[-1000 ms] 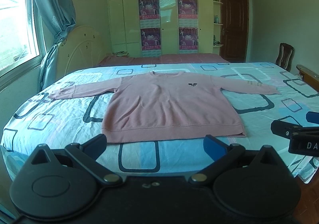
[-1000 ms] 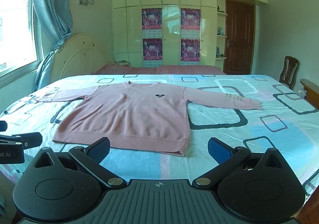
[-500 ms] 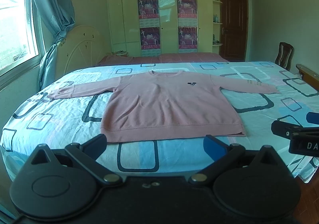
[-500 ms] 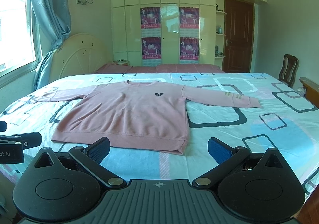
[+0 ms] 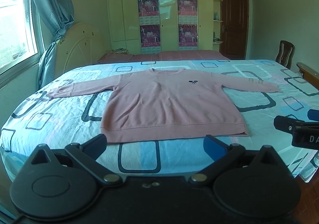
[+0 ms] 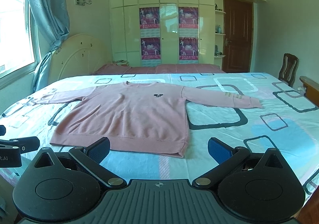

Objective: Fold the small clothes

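Note:
A pink long-sleeved sweatshirt (image 5: 169,102) (image 6: 131,114) lies flat and face up on the bed, both sleeves spread out to the sides, a small dark emblem on its chest. My left gripper (image 5: 156,145) hovers open just short of the hem, nothing between its fingers. My right gripper (image 6: 159,149) is open too, near the hem's right corner, holding nothing. Part of the right gripper shows at the right edge of the left wrist view, and part of the left gripper at the left edge of the right wrist view.
The bed (image 5: 59,116) has a light blue sheet with dark square outlines. A cream headboard (image 6: 79,52) and curtained window stand at the left. A wardrobe with posters (image 6: 169,32), a brown door and a wooden chair (image 6: 289,68) are behind and right.
Both views have shifted slightly closer to the sweatshirt's hem. The sweatshirt has not moved and both grippers remain open.

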The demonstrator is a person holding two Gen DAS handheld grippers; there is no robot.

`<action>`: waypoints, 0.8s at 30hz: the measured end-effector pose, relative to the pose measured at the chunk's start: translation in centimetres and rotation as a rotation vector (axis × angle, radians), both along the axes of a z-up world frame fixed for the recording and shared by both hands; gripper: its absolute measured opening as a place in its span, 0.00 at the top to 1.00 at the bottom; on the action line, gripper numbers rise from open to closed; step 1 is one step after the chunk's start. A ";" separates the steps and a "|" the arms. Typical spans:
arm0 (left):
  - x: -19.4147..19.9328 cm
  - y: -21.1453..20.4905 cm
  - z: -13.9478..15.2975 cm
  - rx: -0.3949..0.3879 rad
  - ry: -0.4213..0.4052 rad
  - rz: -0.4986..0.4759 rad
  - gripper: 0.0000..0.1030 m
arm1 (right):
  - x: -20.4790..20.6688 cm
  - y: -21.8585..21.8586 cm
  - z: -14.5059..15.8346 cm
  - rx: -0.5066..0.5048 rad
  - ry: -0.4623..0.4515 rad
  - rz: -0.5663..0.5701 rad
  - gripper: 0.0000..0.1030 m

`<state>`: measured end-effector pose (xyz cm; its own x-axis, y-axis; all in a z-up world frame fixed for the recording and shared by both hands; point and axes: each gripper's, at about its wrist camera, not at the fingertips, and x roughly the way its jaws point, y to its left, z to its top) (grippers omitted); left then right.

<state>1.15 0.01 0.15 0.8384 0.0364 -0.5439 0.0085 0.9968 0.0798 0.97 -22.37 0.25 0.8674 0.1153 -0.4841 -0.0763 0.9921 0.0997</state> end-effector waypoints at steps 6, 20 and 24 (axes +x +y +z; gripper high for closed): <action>2.5 0.2 -0.2 0.006 0.012 -0.018 0.00 | 2.6 0.0 -0.4 0.004 0.015 -0.024 0.00; 11.5 1.9 -1.8 -0.017 0.056 -0.032 0.00 | 11.1 0.7 -1.7 -0.002 0.051 -0.071 0.00; 14.8 3.1 -2.1 -0.085 0.089 -0.054 0.00 | 14.2 0.8 -2.0 0.003 0.050 -0.094 0.00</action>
<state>15.99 3.08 -1.95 0.7861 -0.0573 -0.6154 0.0658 0.9978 -0.0088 15.16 -21.60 -1.74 0.8494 0.0360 -0.5266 0.0223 0.9943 0.1040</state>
